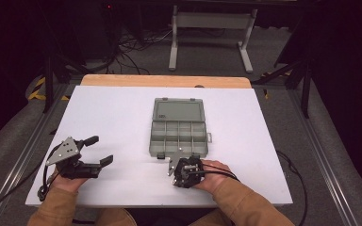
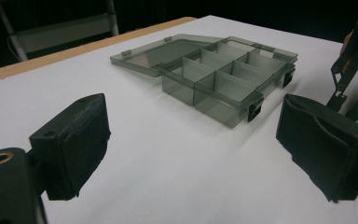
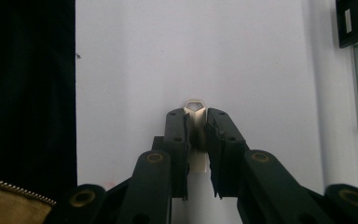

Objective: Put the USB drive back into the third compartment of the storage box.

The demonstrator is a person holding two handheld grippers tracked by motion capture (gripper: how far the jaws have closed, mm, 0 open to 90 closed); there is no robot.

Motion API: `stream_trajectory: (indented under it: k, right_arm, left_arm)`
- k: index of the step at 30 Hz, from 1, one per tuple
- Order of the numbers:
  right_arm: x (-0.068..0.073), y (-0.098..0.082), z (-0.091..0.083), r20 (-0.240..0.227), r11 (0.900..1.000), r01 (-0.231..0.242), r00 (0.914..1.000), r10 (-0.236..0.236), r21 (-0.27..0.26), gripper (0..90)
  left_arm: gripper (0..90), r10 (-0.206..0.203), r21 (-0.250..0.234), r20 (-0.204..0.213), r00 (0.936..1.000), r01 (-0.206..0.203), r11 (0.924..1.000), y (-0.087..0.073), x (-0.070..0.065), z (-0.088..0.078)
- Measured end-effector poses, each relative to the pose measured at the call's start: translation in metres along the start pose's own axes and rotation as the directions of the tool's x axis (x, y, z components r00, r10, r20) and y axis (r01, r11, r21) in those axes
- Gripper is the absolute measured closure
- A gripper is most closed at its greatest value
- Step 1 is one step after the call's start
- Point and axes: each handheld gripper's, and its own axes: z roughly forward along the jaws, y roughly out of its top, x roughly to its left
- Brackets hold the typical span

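A smoky grey plastic compartment box (image 1: 178, 133) lies open at the table's middle, its lid (image 1: 178, 111) flat behind it and its cells empty. It also shows in the left gripper view (image 2: 223, 79). My right gripper (image 3: 196, 116) points down at the white tabletop just in front of the box and is shut on a small flat silver metal piece with a loop at its end (image 3: 195, 106). From above, this gripper (image 1: 185, 170) sits by the box's front edge. My left gripper (image 1: 101, 149) rests at the front left, open, with nothing between its fingers (image 2: 74, 144).
The white board (image 1: 122, 113) covers a wooden table. A corner of the box with a black latch (image 3: 354, 21) lies at the right gripper view's upper right. A metal stand (image 1: 212, 28) and cables lie on the floor beyond.
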Motion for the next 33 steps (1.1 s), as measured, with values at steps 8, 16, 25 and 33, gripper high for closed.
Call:
stream_trajectory:
  k: [8,16,25,33]
  right_arm:
    - [-0.002,0.002,-0.01,0.019,1.0,-0.001,0.9998,0.002,-0.024,79.2]
    - [-0.007,0.002,-0.025,0.036,0.998,-0.023,0.999,0.025,-0.055,79.2]
    - [-0.014,0.004,-0.036,0.047,0.996,-0.029,0.9983,0.033,-0.083,79.2]
    - [-0.021,0.006,-0.047,0.059,0.993,-0.038,0.9973,0.044,-0.111,79.2]
  left_arm:
    - [10.3,0.0,-0.001,-0.001,1.0,0.0,1.0,0.0,0.0,0.0]
    - [10.3,-0.001,0.0,-0.001,1.0,0.001,1.0,0.0,0.0,0.0]
    - [10.3,0.0,-0.001,-0.001,1.0,0.0,1.0,0.0,0.0,0.0]
    - [10.3,-0.001,-0.002,-0.001,1.0,0.001,1.0,0.0,0.0,0.0]
